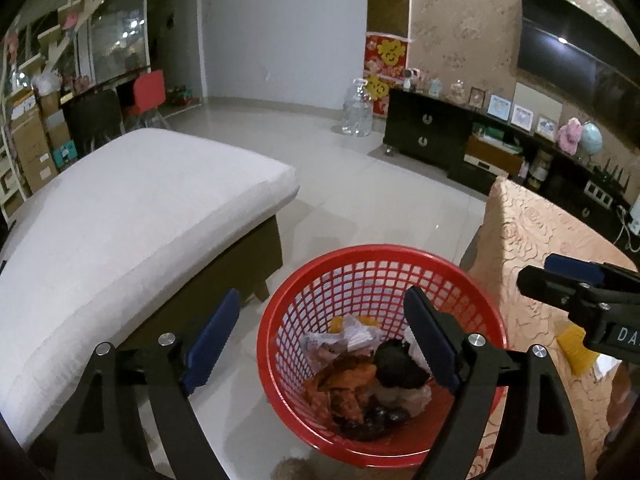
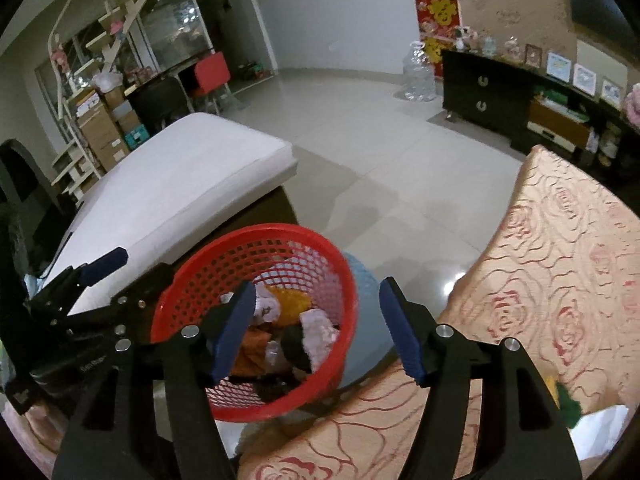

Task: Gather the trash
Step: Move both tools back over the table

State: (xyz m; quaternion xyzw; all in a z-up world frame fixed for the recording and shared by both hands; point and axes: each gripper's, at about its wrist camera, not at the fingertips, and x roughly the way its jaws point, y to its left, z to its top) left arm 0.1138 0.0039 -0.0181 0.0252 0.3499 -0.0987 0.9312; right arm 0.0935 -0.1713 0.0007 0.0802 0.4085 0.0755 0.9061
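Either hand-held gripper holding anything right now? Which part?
Nothing held. Left hand-held gripper and right hand-held gripper are both open and empty above the red basket.

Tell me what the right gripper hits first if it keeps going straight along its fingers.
Most likely the far rim of the red basket: the open right gripper points at that side. Depth is unclear, so it might just clear the rim and reach the floor beyond.

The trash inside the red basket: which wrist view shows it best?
The left wrist view. It looks almost straight down into the red basket, so the crumpled trash lies open to view. In the right wrist view the basket appears tilted and the right gripper's left finger covers part of the pile.
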